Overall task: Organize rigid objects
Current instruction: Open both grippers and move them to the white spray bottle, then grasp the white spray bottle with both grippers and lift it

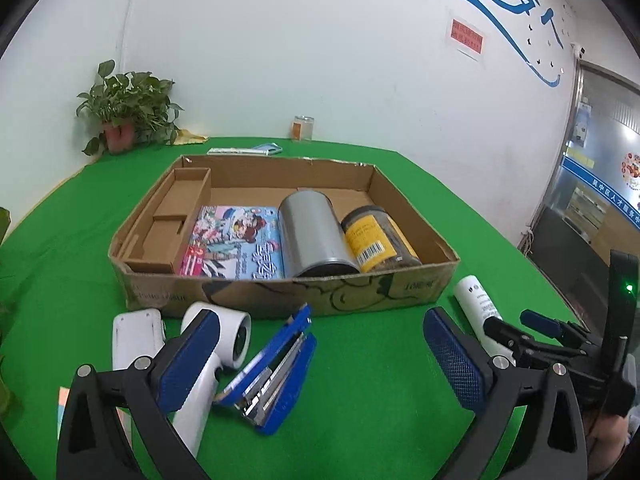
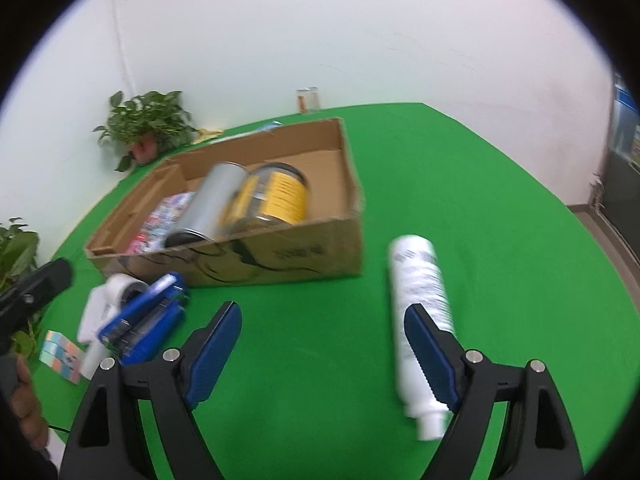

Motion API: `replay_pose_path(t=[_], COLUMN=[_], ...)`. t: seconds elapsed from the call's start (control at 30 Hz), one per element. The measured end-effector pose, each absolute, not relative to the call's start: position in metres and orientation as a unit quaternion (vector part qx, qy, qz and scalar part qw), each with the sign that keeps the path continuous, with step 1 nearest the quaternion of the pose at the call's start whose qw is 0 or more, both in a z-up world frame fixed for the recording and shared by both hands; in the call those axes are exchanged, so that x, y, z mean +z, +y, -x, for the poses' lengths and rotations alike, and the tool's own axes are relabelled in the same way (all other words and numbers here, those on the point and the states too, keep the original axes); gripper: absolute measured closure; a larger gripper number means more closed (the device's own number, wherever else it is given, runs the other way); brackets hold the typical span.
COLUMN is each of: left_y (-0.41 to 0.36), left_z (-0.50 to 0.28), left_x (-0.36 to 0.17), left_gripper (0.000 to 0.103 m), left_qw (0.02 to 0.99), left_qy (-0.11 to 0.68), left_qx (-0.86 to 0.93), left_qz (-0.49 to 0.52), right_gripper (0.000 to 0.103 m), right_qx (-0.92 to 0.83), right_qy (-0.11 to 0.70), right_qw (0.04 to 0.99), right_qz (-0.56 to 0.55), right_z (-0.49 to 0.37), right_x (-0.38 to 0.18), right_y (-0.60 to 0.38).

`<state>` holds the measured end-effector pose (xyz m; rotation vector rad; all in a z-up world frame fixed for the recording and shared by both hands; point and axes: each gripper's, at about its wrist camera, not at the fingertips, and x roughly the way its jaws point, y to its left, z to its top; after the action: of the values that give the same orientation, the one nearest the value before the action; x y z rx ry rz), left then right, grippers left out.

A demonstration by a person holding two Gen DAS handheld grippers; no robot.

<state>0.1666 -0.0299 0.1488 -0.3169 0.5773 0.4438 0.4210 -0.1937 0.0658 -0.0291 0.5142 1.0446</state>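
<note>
The right wrist view is motion-blurred: the white plastic bottle's (image 2: 420,312) print is unreadable. At nine o'clock, a pastel cube (image 2: 62,354) lies half-hidden.

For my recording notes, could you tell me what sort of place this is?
Probably an office or workplace room staged for recording: a table under green cloth, a white wall with a blue slogan mural, a potted plant.

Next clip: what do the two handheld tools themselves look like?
Both match: the left tool and right tool have black plastic forked arms with silver rivets and triangular cut-outs, tipped with blue textured pads. Seen from the left wrist, the right tool's black body shows a green indicator light.
</note>
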Motion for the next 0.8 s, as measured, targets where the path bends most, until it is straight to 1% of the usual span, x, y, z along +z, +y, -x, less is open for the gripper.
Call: replay_pose_path(t=[0.13,0.17,0.23,0.27,0.3,0.33,0.37,0.57,0.7,0.8], left_y=[-0.036,-0.037,-0.038,-0.040,-0.040,-0.040,-0.041,-0.040,-0.041,-0.043], left_z=[-0.162,-0.161,-0.161,-0.161,-0.162,-0.162,-0.162,-0.163,-0.169,-0.175], left_x=[0.138,0.135,0.132,0.130,0.130,0.131,0.130,0.125,0.117,0.111], left_gripper=[0.000,0.000,0.000,0.000,0.000,0.000,0.000,0.000,0.000,0.000], left_qw=[0.921,0.920,0.920,0.920,0.919,0.919,0.919,0.917,0.911,0.906], left_qy=[0.292,0.295,0.299,0.300,0.302,0.304,0.306,0.317,0.336,0.345], left_qx=[0.204,0.200,0.190,0.185,0.182,0.179,0.176,0.151,0.128,0.097], left_qz=[0.158,0.161,0.170,0.174,0.175,0.174,0.173,0.189,0.203,0.224], right_gripper=[0.021,0.021,0.024,0.032,0.044,0.051,0.066,0.066,0.066,0.066], right_qx=[0.433,0.424,0.426,0.427,0.448,0.466,0.479,0.490,0.483,0.473], right_qy=[0.269,0.283,0.321,0.329,0.332,0.329,0.328,0.301,0.247,0.225], right_qw=[0.860,0.860,0.846,0.842,0.830,0.821,0.815,0.813,0.819,0.821], right_qz=[0.022,0.013,0.003,0.005,0.004,0.005,0.009,0.090,0.184,0.227], right_z=[-0.459,-0.471,-0.492,-0.496,-0.499,-0.497,-0.494,-0.460,-0.428,-0.412], right_x=[0.045,0.040,0.027,0.023,0.020,0.019,0.021,0.025,0.018,0.015], right_y=[-0.213,-0.218,-0.221,-0.220,-0.218,-0.216,-0.213,-0.209,-0.221,-0.224])
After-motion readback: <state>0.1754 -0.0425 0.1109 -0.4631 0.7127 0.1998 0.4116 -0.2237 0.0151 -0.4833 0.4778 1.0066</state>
